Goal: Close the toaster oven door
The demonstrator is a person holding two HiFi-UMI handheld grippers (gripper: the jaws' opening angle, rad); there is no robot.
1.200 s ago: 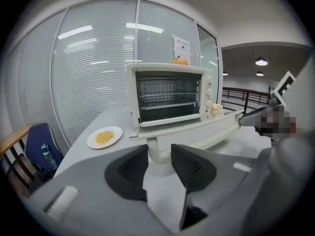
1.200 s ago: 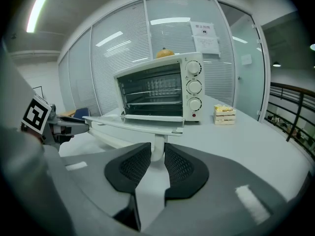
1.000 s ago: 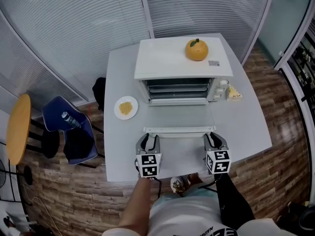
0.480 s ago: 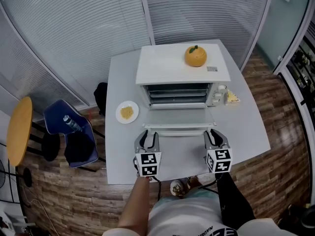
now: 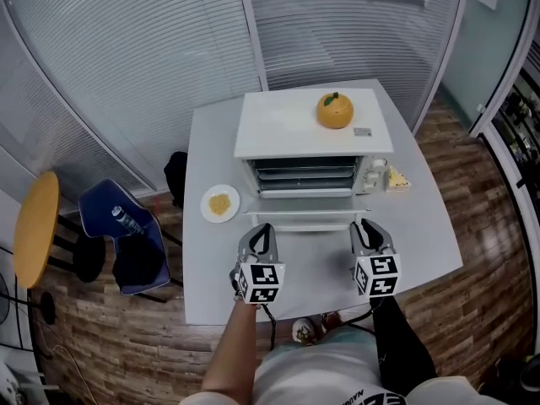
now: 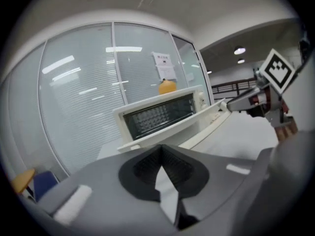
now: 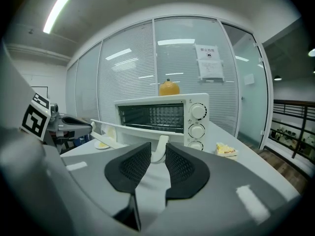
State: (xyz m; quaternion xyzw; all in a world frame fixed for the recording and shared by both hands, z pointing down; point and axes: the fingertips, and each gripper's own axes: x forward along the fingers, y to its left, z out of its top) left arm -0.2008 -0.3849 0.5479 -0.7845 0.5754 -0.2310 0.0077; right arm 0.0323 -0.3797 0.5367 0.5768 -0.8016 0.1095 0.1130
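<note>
The white toaster oven (image 5: 287,125) stands at the back of the grey table (image 5: 211,285), its door (image 5: 305,208) hanging open toward me with the long white handle (image 5: 304,224) at its front edge. My left gripper (image 5: 260,229) sits just in front of the handle's left part; its pads meet, shut with nothing between them (image 6: 160,149). My right gripper (image 5: 368,226) is open at the handle's right end. In the right gripper view that end post (image 7: 160,151) shows just beyond the gap between the jaws (image 7: 157,145), with the oven (image 7: 162,113) behind it.
An orange pumpkin-shaped thing (image 5: 335,110) sits on the oven's top. A small plate of food (image 5: 220,202) lies left of the door, and a sandwich piece (image 5: 396,179) lies right of the oven. A blue chair (image 5: 126,239) and glass walls surround the table.
The left gripper's jaws have come together. Both grippers have moved up to the handle, and the door looks shorter in the head view, its handle nearer the oven front.
</note>
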